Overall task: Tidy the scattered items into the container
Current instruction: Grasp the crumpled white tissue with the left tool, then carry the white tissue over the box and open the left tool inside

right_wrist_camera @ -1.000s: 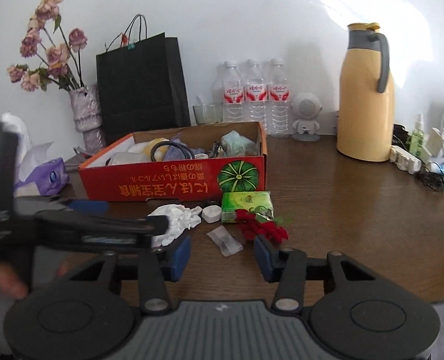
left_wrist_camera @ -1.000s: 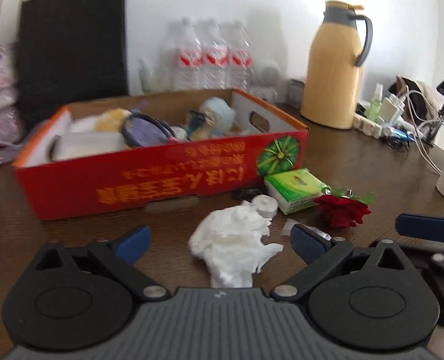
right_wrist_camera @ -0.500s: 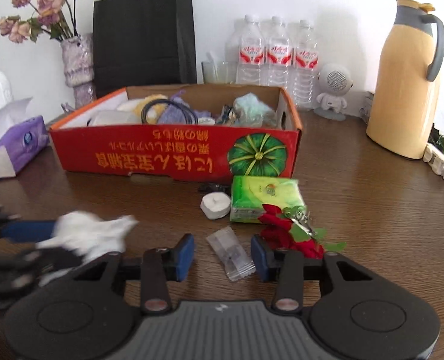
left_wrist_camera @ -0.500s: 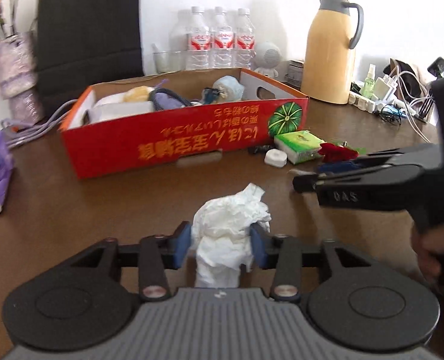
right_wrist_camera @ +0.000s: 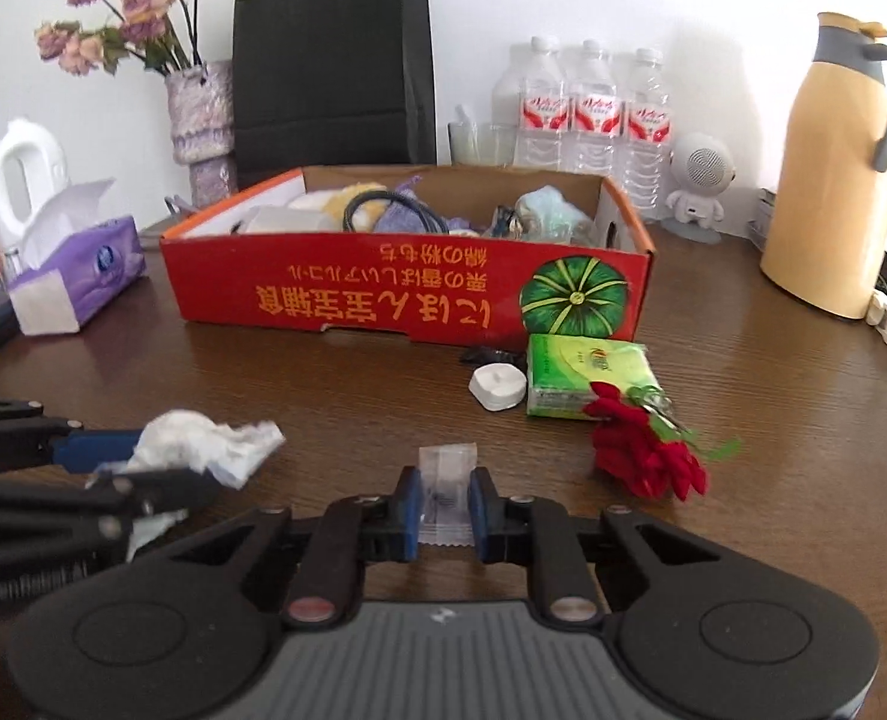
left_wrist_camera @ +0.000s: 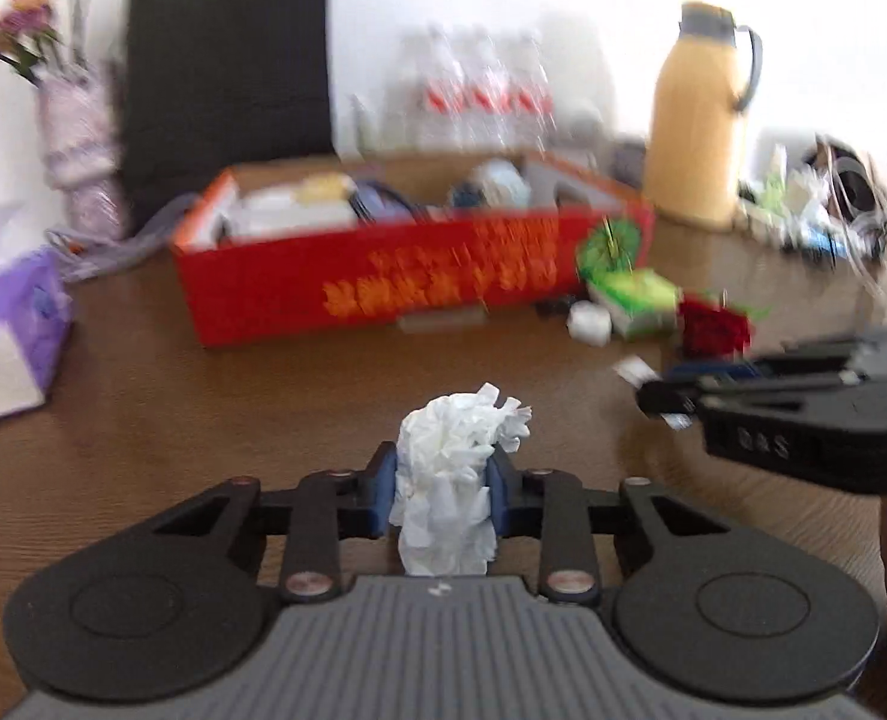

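left claw (left_wrist_camera: 442,489): just closed, pinching crumpled tissue (left_wrist_camera: 452,468) for carrying | right claw (right_wrist_camera: 446,507): just closed on clear sachet (right_wrist_camera: 446,489) | red box (right_wrist_camera: 407,282) ahead of both, beyond bare desk (right_wrist_camera: 335,384) | rose (right_wrist_camera: 647,450) right of right claw

A white crumpled tissue (left_wrist_camera: 449,468) is showing between blue pads (left_wrist_camera: 383,495), and a clear little packet (right_wrist_camera: 446,495) is catching light over the dark brown wood-grain table (right_wrist_camera: 323,384). The red box (right_wrist_camera: 407,288) is flashing orange lettering and a green striped pumpkin beside a green tissue pack (right_wrist_camera: 587,375), a red rose (right_wrist_camera: 647,456) and a white cap (right_wrist_camera: 497,387).
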Action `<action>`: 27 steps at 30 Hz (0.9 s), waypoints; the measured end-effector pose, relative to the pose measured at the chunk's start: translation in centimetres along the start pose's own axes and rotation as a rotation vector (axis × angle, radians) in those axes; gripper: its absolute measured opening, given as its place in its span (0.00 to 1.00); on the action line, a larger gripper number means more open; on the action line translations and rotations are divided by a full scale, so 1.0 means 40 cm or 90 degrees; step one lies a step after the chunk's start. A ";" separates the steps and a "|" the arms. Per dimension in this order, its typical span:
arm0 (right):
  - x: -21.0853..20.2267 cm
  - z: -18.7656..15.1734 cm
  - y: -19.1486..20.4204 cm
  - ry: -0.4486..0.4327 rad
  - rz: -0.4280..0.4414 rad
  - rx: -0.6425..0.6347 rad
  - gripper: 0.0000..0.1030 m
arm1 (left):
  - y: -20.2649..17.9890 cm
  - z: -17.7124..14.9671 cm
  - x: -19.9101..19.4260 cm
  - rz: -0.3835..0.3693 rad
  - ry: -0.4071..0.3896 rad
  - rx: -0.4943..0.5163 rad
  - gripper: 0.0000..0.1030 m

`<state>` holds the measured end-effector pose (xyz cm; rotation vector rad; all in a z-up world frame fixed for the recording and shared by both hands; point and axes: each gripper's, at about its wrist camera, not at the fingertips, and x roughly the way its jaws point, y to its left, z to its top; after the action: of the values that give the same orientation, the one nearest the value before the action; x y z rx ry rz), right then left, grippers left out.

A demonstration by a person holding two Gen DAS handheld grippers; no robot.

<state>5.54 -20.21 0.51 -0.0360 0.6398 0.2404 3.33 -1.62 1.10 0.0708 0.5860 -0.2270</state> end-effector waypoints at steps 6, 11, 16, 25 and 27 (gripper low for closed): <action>-0.109 0.016 0.006 -0.095 0.003 0.024 0.15 | -0.007 0.023 -0.131 0.089 -0.147 -0.042 0.30; -0.238 0.027 0.028 -0.239 0.012 0.018 0.16 | -0.060 0.011 -0.269 0.140 -0.340 -0.050 0.34; -0.341 -0.026 0.050 -0.370 0.012 0.006 0.16 | -0.108 -0.039 -0.333 0.137 -0.402 -0.069 0.35; -0.412 -0.139 0.082 -0.448 -0.022 -0.004 0.16 | -0.142 -0.136 -0.408 0.173 -0.432 -0.064 0.35; -0.413 -0.150 0.082 -0.446 -0.025 0.002 0.16 | -0.143 -0.149 -0.408 0.181 -0.429 -0.061 0.35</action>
<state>-11.55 -21.17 5.66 0.0383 -0.0577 0.1966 -14.42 -3.27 5.19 -0.0174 -0.0878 0.0596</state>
